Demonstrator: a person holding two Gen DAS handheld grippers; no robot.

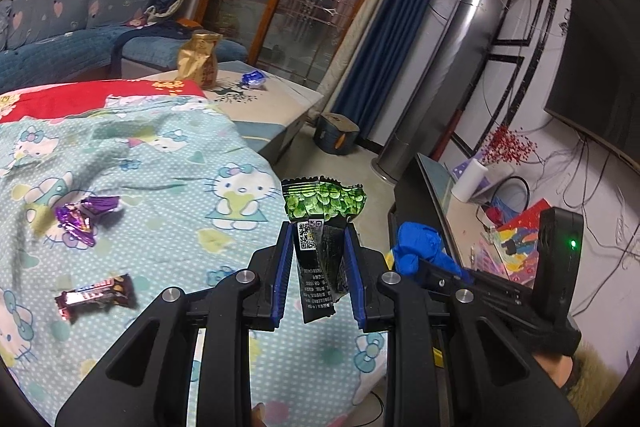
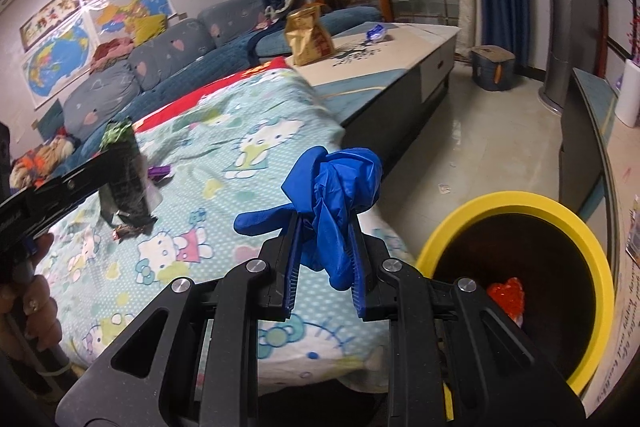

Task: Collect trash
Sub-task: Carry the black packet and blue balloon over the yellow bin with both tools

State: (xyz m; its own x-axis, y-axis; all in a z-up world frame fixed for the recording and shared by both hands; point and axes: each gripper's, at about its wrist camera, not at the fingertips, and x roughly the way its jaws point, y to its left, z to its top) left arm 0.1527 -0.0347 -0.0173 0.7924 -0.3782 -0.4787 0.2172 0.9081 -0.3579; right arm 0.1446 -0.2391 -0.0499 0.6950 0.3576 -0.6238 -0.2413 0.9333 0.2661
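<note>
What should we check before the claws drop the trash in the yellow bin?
1. Left claw pinching the green-and-black snack wrapper: ok.
2. Right claw pinching the blue glove: ok.
3. Yellow-rimmed bin open and with room; only a red piece shows inside: ok.
4. Glove directly above the bin opening: not ok, it is beside the rim, over the sheet's edge.
5. Snack wrapper over the bin: cannot tell.
6. Sheet cleared: not ok; purple wrapper and candy bar wrapper remain.
</note>
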